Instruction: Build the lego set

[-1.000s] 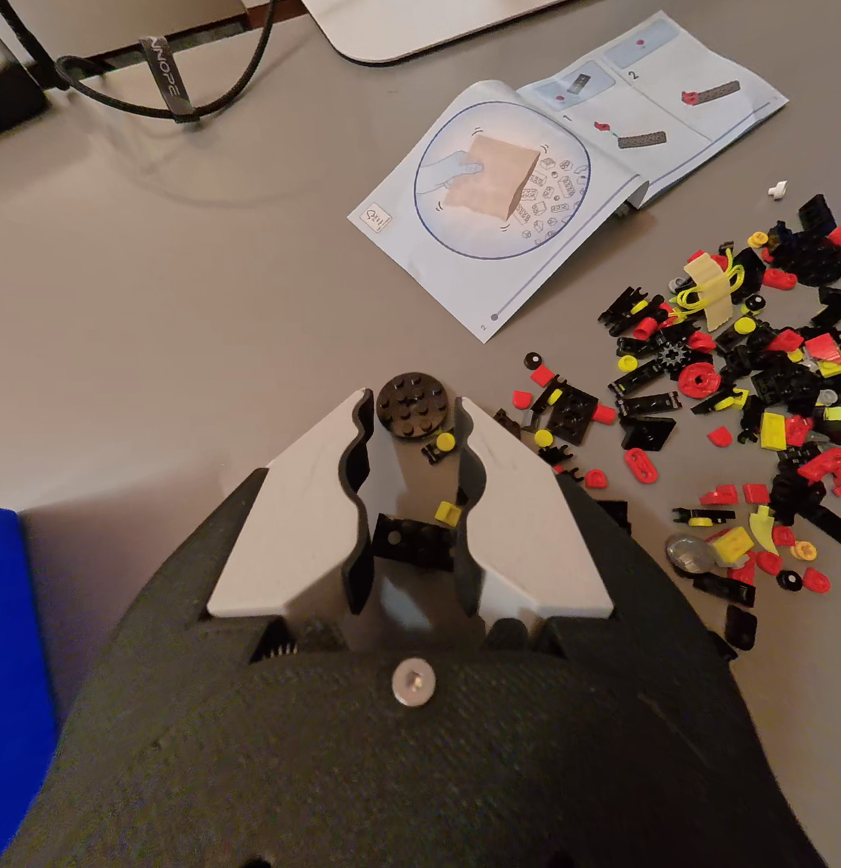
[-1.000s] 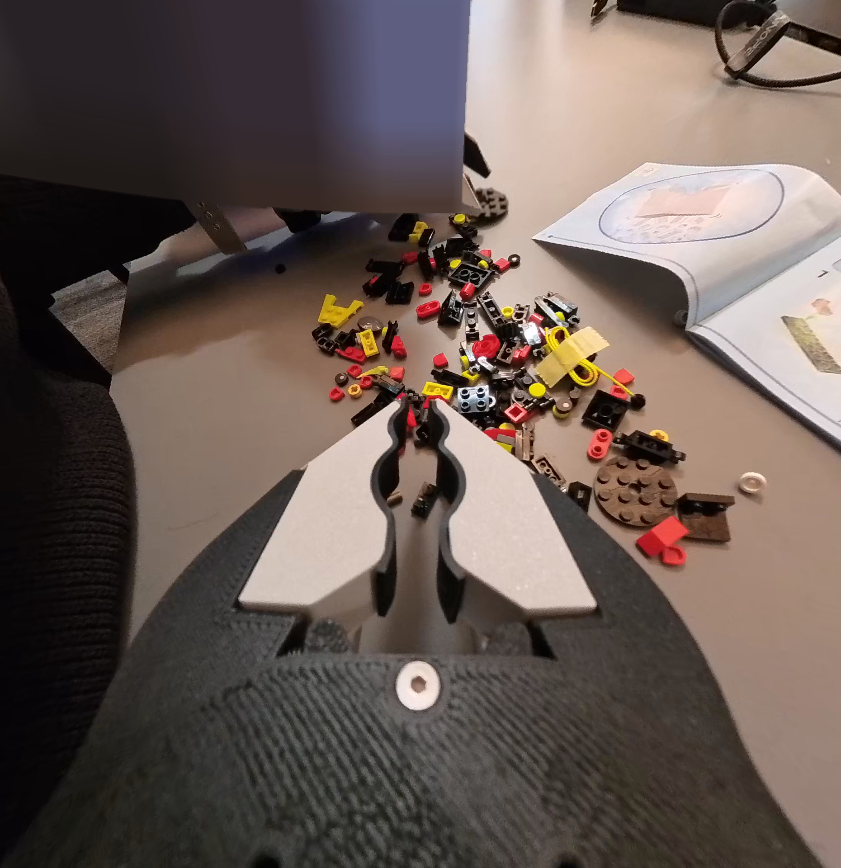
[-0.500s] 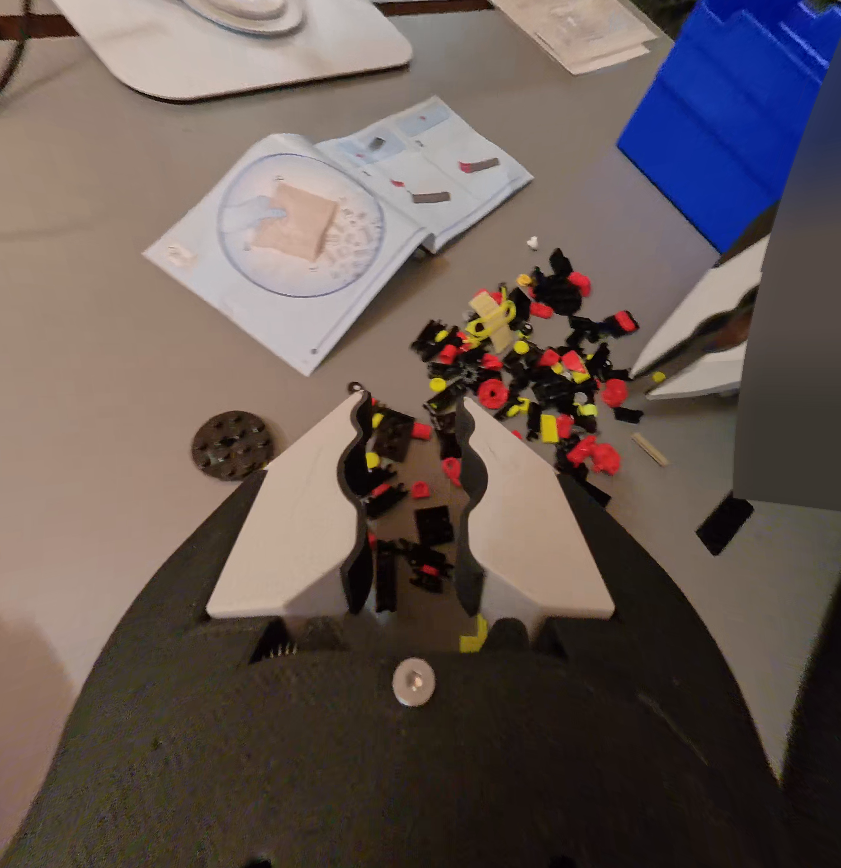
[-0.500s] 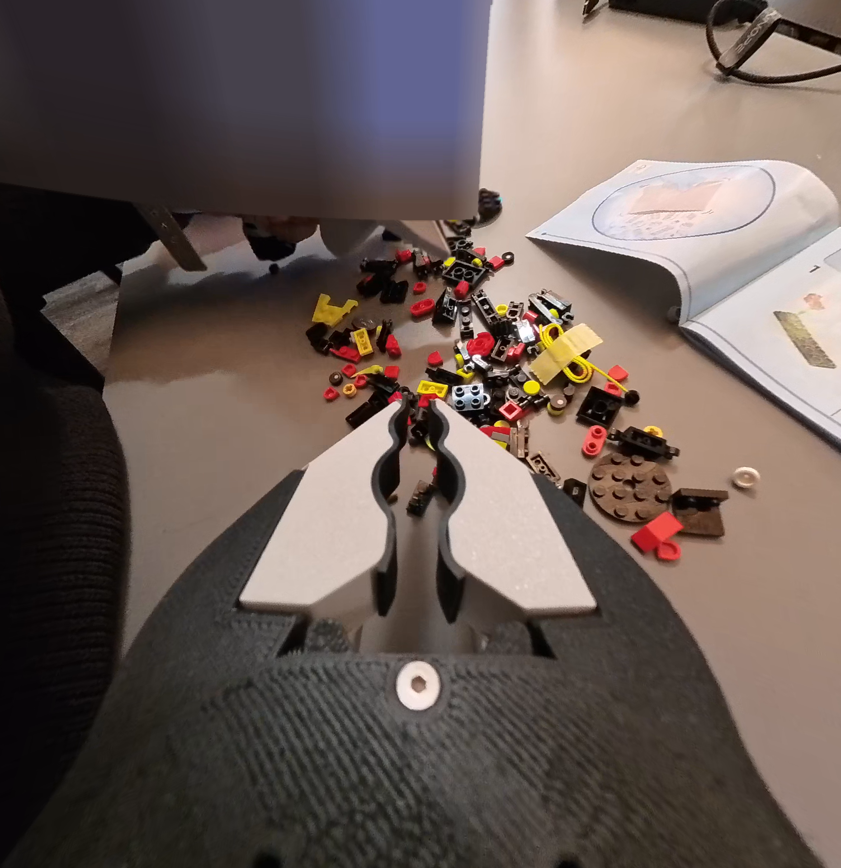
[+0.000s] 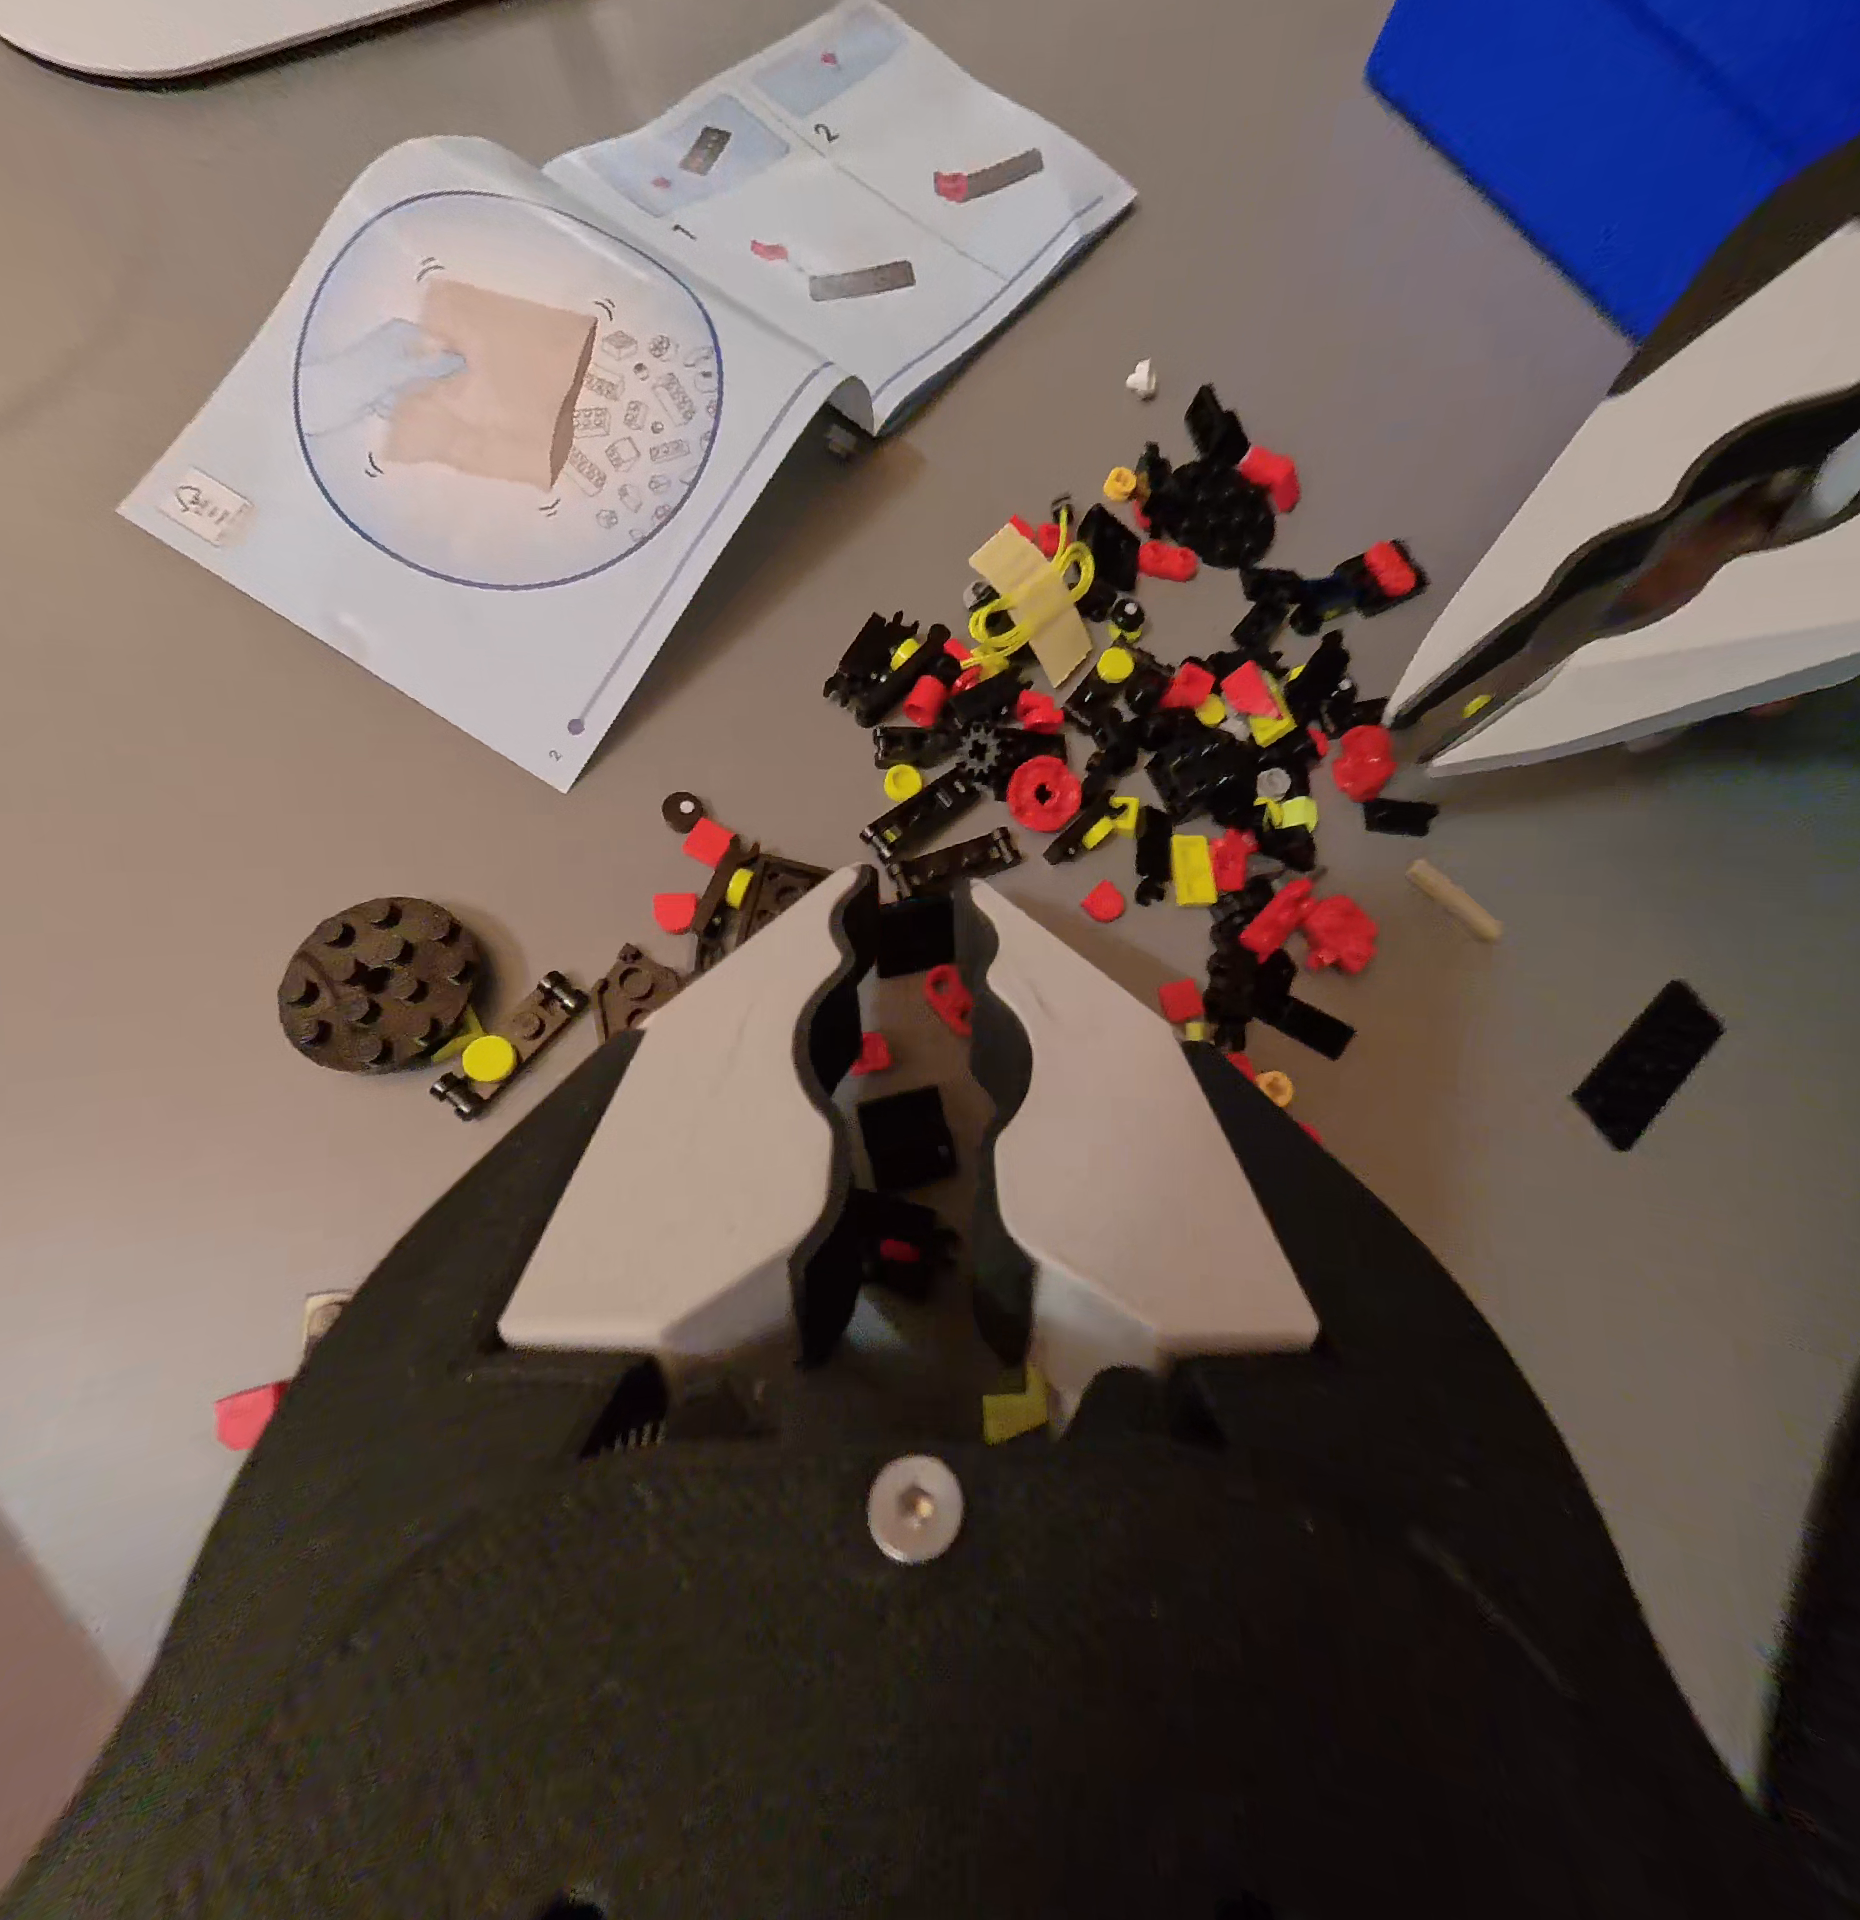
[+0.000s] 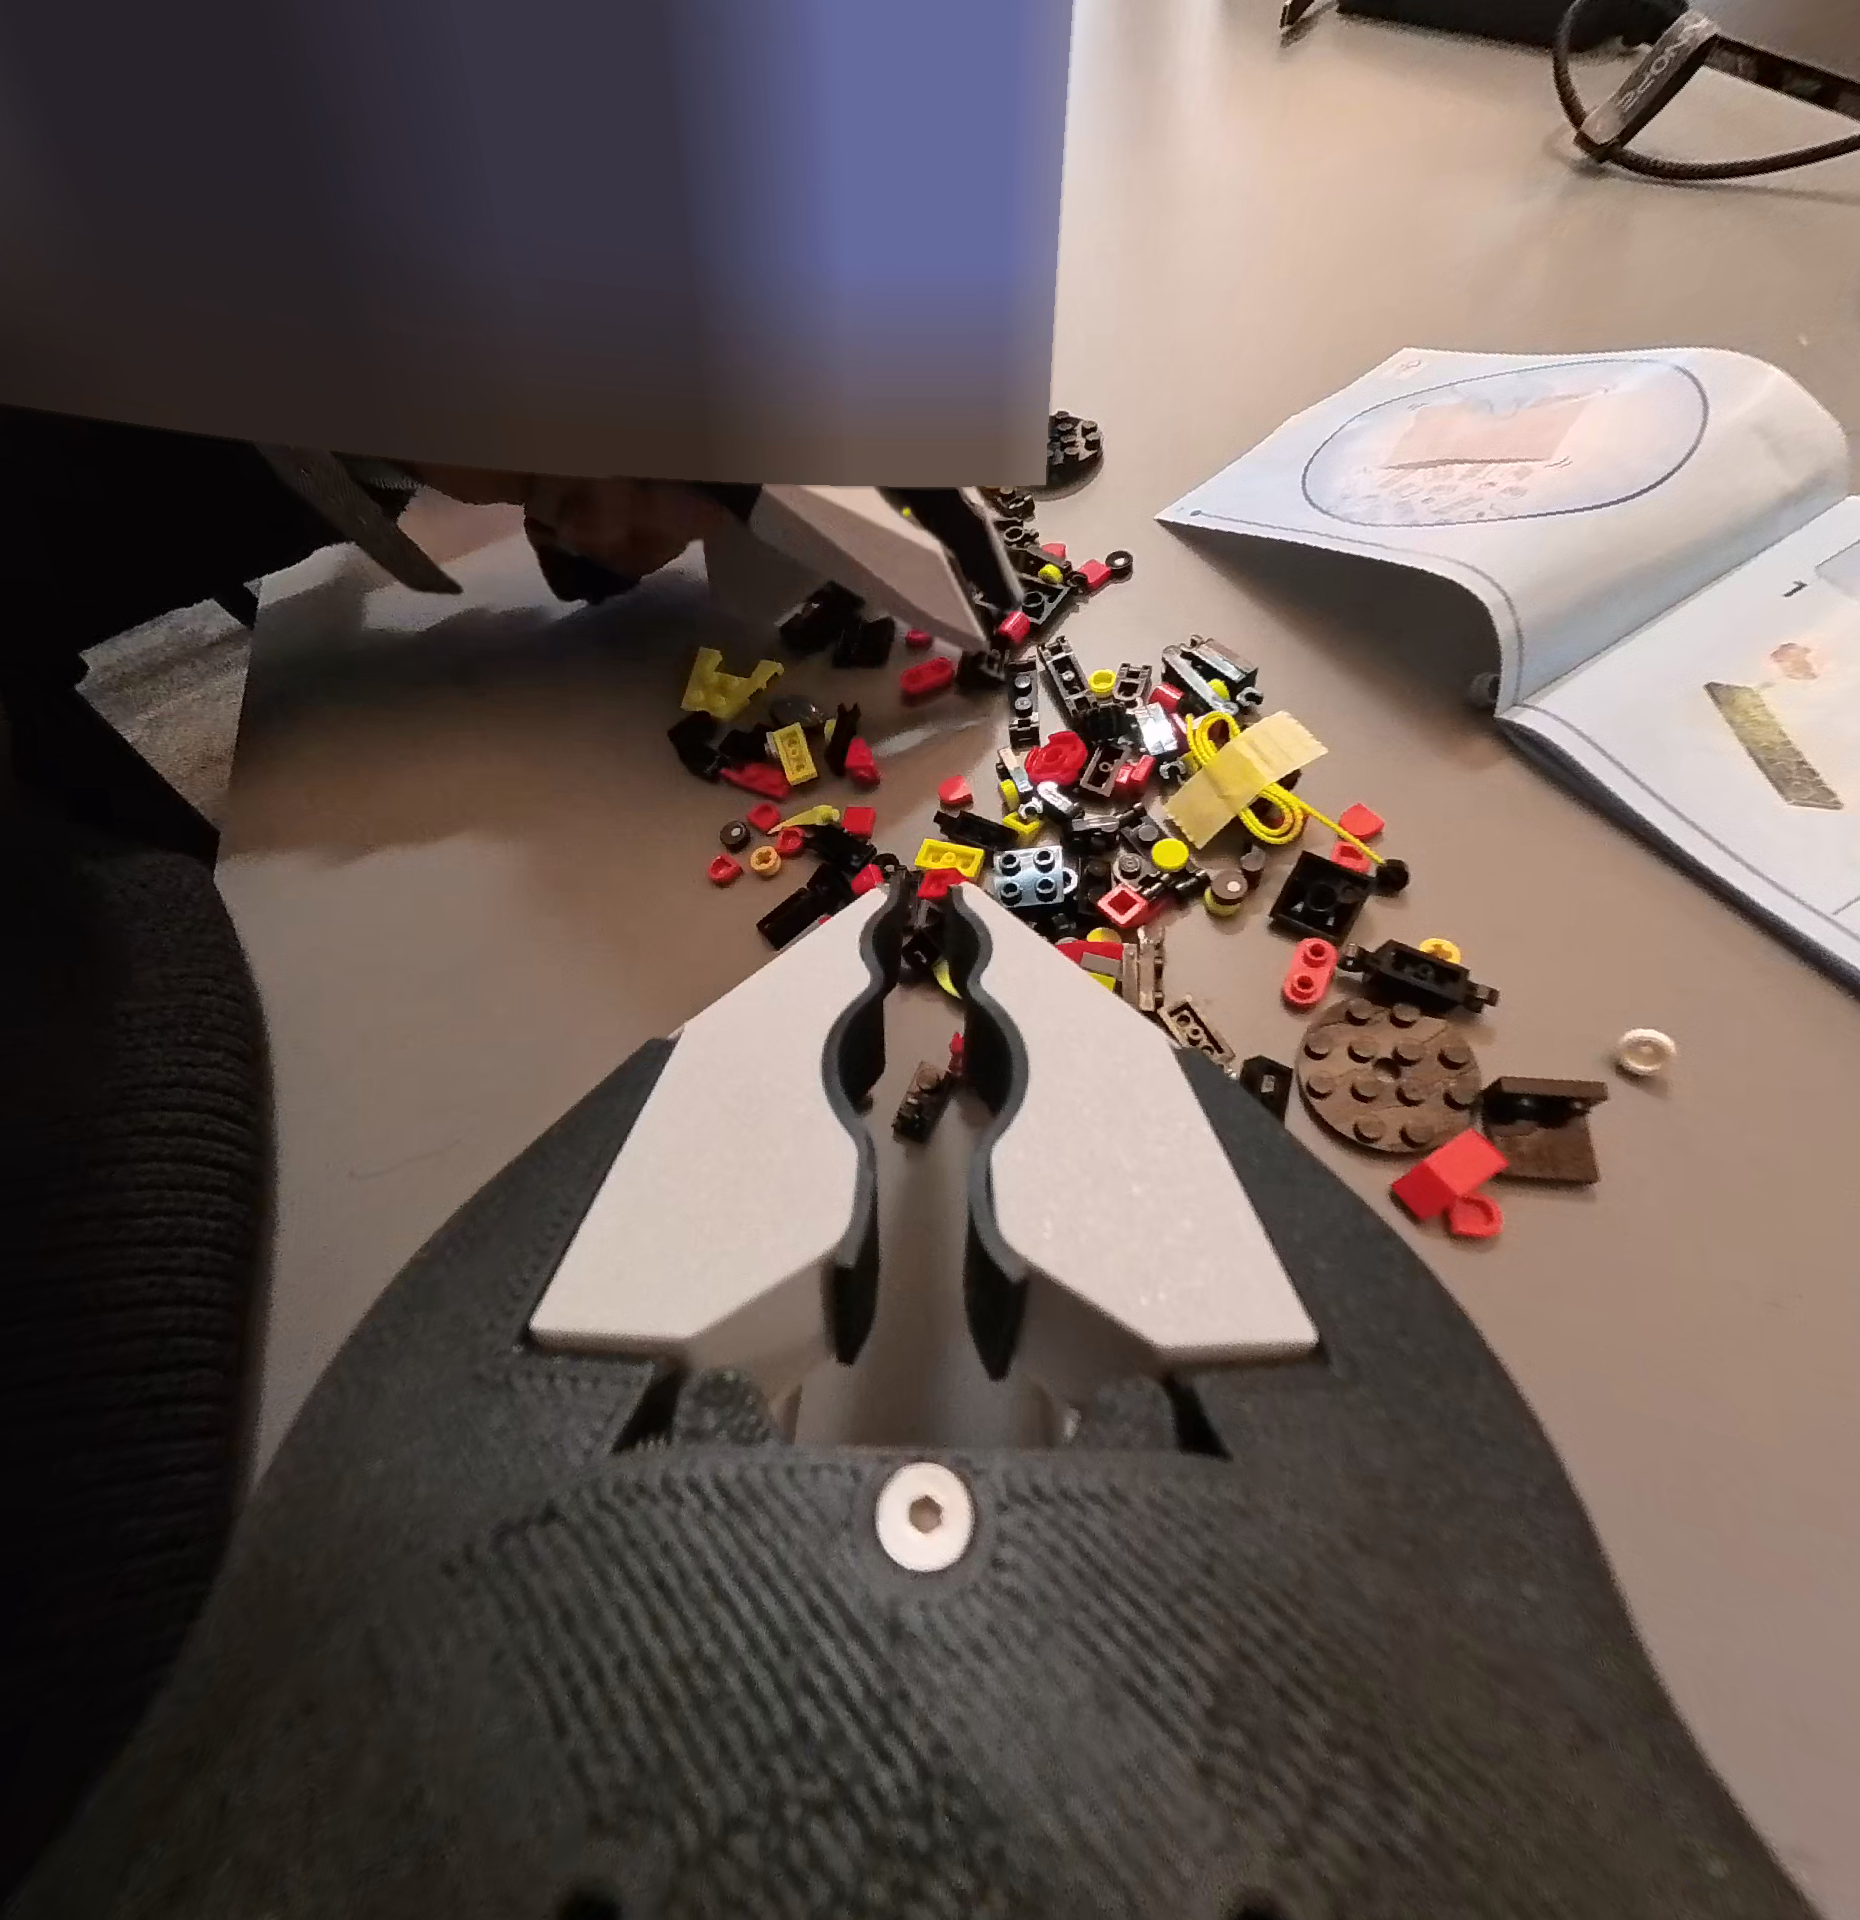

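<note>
A pile of small black, red and yellow lego pieces (image 5: 1144,727) lies on the grey table (image 5: 230,831); it also shows in the right wrist view (image 6: 1092,790). My left gripper (image 5: 921,888) is open at the pile's near edge, jaws narrow, with a black square piece (image 5: 913,935) between the tips. It shows low over the pile in the right wrist view (image 6: 983,613). My right gripper (image 6: 921,899) is open by a narrow slit, holds nothing and sits at the pile's other side; it also shows in the left wrist view (image 5: 1414,740).
An open instruction booklet (image 5: 510,416) lies beyond the pile. A round black plate (image 5: 380,982) sits left of my left gripper, a second one (image 6: 1388,1075) right of my right gripper. A long black plate (image 5: 1648,1065), a blue bin (image 5: 1591,135) and a cable (image 6: 1684,135) are nearby. There is about 9 centimetres between the tips of the two grippers. Measured from the fingertips, the long black plate (image 5: 1648,1065) is 11 centimetres or so from the right gripper and 15 centimetres from the left.
My left gripper has swung right from the round black plate to the pile, and its jaws have narrowed. My right gripper has hardly moved.
</note>
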Available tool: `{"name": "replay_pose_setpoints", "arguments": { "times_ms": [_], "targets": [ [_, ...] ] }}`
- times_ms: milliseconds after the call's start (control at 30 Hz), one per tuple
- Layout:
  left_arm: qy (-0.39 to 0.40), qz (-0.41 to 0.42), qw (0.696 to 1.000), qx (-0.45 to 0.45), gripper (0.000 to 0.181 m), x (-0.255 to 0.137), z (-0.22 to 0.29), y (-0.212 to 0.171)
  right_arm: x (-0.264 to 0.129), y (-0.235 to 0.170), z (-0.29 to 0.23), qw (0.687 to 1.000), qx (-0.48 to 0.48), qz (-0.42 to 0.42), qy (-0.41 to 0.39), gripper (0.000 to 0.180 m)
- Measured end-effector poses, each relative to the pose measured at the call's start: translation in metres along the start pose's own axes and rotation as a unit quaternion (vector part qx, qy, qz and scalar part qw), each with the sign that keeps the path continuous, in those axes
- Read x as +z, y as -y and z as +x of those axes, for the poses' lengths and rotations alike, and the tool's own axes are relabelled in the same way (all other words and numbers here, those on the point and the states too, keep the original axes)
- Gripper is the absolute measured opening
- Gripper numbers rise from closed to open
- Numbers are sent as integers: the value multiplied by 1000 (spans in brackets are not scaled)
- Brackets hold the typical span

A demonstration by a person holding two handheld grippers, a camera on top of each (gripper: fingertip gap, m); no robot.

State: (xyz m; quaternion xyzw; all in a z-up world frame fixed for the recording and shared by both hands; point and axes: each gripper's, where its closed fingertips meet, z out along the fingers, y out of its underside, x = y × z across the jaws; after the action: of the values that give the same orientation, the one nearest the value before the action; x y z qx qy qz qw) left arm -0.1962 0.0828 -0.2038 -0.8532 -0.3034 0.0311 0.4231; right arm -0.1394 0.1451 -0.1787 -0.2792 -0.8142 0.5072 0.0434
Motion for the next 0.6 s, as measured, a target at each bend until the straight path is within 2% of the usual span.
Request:
{"name": "replay_pose_setpoints", "arguments": {
  "times_ms": [133,333,600],
  "targets": [
    [-25,16,999,-27,3,-3,2,5,0,0,1,1000,1,1,-1,5],
    [-17,19,999,-32,11,-6,-5,6,0,0,1,1000,2,1,0,5],
    [-14,11,1000,-13,12,-5,-4,3,1,0,-4,1000,2,-2,6,5]
  ]
}}
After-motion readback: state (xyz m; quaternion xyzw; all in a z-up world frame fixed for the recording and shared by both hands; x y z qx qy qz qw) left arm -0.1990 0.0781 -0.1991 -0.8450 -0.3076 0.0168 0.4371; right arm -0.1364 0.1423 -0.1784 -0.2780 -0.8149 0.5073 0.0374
